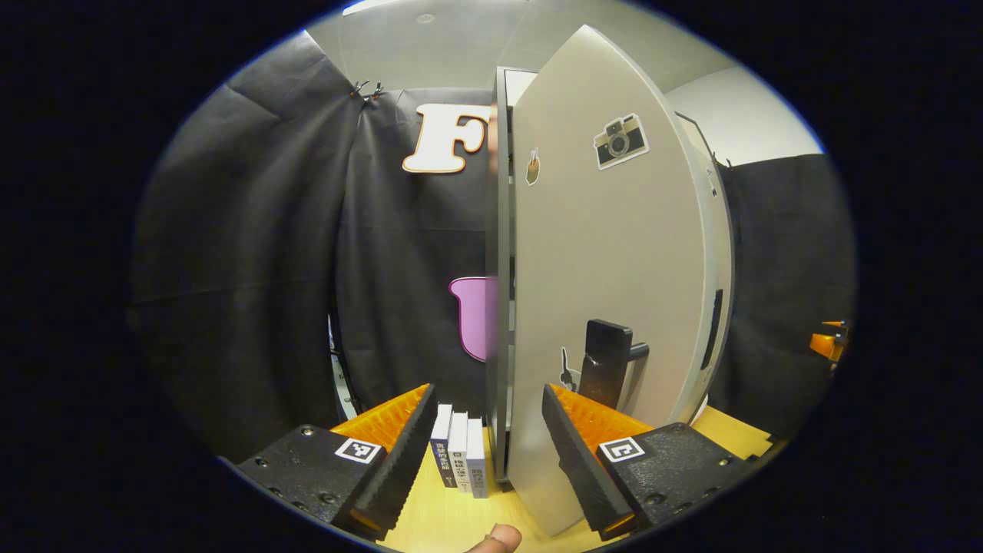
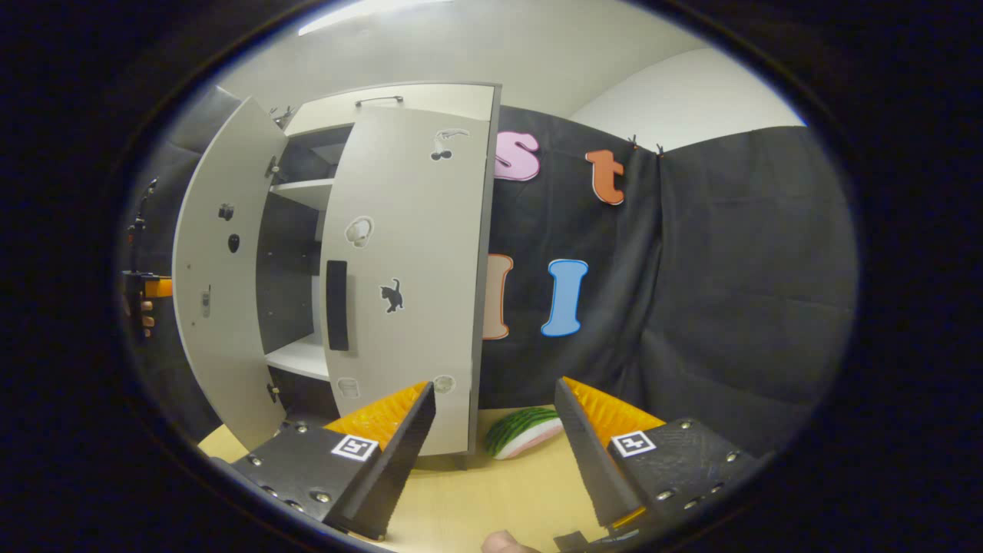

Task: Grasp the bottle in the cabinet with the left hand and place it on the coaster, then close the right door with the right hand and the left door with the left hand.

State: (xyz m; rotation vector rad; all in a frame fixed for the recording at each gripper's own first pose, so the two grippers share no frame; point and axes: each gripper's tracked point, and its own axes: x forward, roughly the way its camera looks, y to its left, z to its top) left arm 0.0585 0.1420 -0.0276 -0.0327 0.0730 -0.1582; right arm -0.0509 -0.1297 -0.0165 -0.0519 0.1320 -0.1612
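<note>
Wooden tabletop point(image 2: 491, 491) before cabinet point(image 2: 399, 100); both grippers' jaws apart, empty; left door point(image 1: 607, 276) ajar; careless push risks slamming it, rocking the cabinet.

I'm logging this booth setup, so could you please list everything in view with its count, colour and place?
cabinet: one, pale grey with dark inside, on the table
left door: one, pale grey, swung wide open
right door: one, pale grey, partly closed, black handle
stickers: several, a camera on the left door, a cat on the right door
shelves: two visible, white, inside the cabinet, bare where seen
books: three, upright, one dark and two white, left of the cabinet
watermelon slice: one, green and pink, right of the cabinet
table: one, light wood
left gripper: open, at the left door's edge
right gripper: open, before the right door
</note>
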